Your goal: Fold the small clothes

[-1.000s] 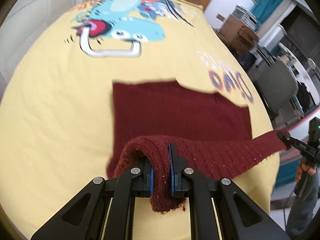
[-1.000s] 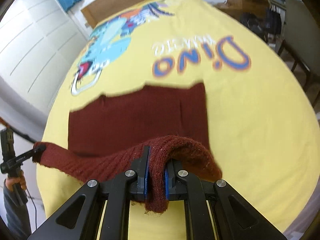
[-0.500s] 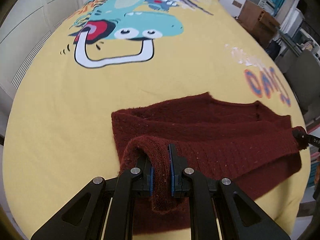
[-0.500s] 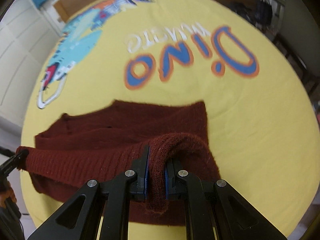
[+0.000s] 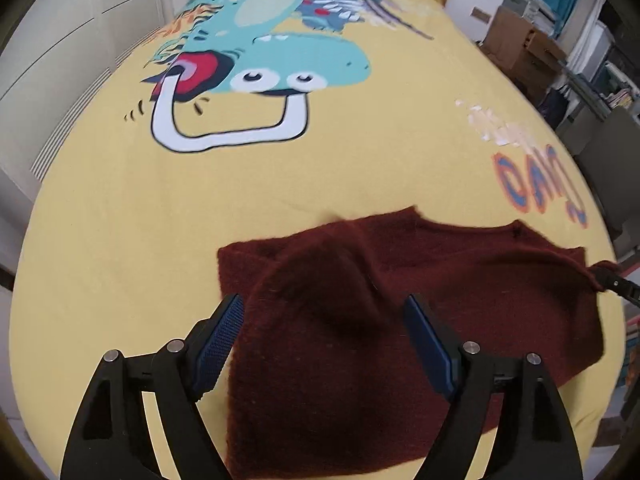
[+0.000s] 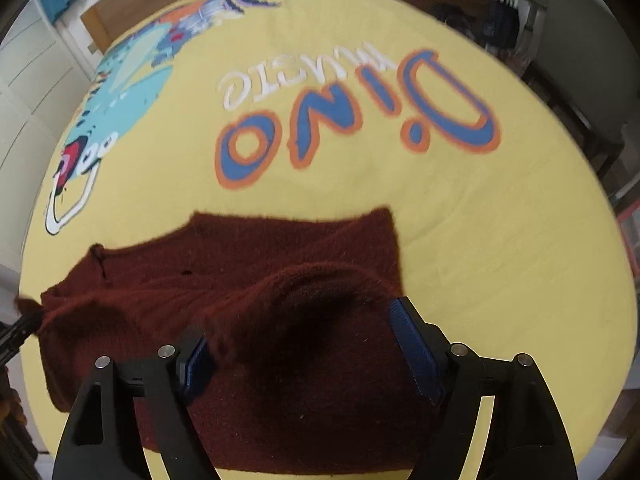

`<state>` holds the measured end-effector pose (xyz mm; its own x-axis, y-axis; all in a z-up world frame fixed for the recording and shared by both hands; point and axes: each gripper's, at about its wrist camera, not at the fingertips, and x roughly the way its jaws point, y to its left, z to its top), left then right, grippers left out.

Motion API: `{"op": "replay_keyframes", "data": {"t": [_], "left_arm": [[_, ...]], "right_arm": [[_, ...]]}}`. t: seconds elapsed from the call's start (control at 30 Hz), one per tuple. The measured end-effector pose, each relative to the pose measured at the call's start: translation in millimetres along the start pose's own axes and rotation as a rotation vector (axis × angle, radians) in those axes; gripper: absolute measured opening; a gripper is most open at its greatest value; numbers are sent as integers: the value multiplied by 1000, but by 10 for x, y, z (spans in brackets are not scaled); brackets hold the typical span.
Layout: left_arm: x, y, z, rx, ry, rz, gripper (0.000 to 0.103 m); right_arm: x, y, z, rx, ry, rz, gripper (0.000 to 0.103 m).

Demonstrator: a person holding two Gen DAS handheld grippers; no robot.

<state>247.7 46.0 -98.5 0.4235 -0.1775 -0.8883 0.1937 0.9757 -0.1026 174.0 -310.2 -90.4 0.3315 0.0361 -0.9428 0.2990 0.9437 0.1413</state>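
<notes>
- Both tongs have just been opening. Left tongs [image 5: 324, 328] and right tongs [image 6: 300, 332] now stand wide, pads off the cloth.
- The dark red knitted garment [image 5: 460, 300] was pinched in both a moment ago; now its released edge humps up between each pair of pads, not gripped.
- Garment lies on the yellow dinosaur-print bedspread [image 5: 120, 240], near the bed's near edge: 6 o'clock in both wrist views, the blue-orange "Dino" lettering [image 6: 360, 120] at 12 in the right view.
- In the left view the right tongs' tip touches the garment's corner at 3 o'clock.
- My read: near edge carried over the far part, so this fold is laid. Hump still needs flattening before the next fold.
</notes>
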Motion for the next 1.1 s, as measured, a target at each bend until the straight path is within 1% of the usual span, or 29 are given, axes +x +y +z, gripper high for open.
{"op": "replay_keyframes", "data": {"t": [0.03,0.07,0.1,0.13,0.17,0.2,0.3,0.4,0.5,0.67,0.73,0.8,0.83,0.9,0.97,1.1], "left_arm": [[-40,-30,2,3,-3,-5,81],[-64,-58,-1,8,-7,-5,90],[-99,-104,-17,19,-18,-4,101],[-132,-154,-44,31,-31,-8,102],[-152,-202,-74,45,-40,-15,102],[-162,-244,-101,56,-44,-19,102],[-149,-388,-227,97,-60,-26,102],[-67,-531,-401,142,-69,-21,102],[90,-630,-568,170,-44,-20,102],[298,-725,-787,163,-25,-39,102],[396,-750,-867,165,-3,-25,102],[488,-739,-945,166,22,9,102],[513,-714,-977,161,21,19,102],[516,-653,-1019,146,15,17,102],[495,-594,-1029,135,13,10,102],[451,-465,-1014,115,15,12,102]], "right_arm": [[-64,16,-1,-8,-16,4,83],[-120,41,-10,-20,-30,6,86],[-186,91,-33,-44,-47,11,89],[-227,137,-59,-67,-61,13,92],[-265,192,-92,-95,-74,13,101],[-303,273,-144,-135,-89,11,103],[-327,478,-307,-228,-118,0,103],[-273,658,-499,-291,-136,4,103],[-162,818,-715,-330,-131,20,103],[42,993,-1028,-380,-123,21,103],[153,1016,-1134,-383,-105,19,103],[271,1010,-1221,-383,-78,18,103],[307,1003,-1250,-388,-75,10,103],[355,974,-1311,-411,-86,-11,103],[364,915,-1320,-417,-93,-12,103],[350,690,-1239,-382,-96,-25,103]]}}
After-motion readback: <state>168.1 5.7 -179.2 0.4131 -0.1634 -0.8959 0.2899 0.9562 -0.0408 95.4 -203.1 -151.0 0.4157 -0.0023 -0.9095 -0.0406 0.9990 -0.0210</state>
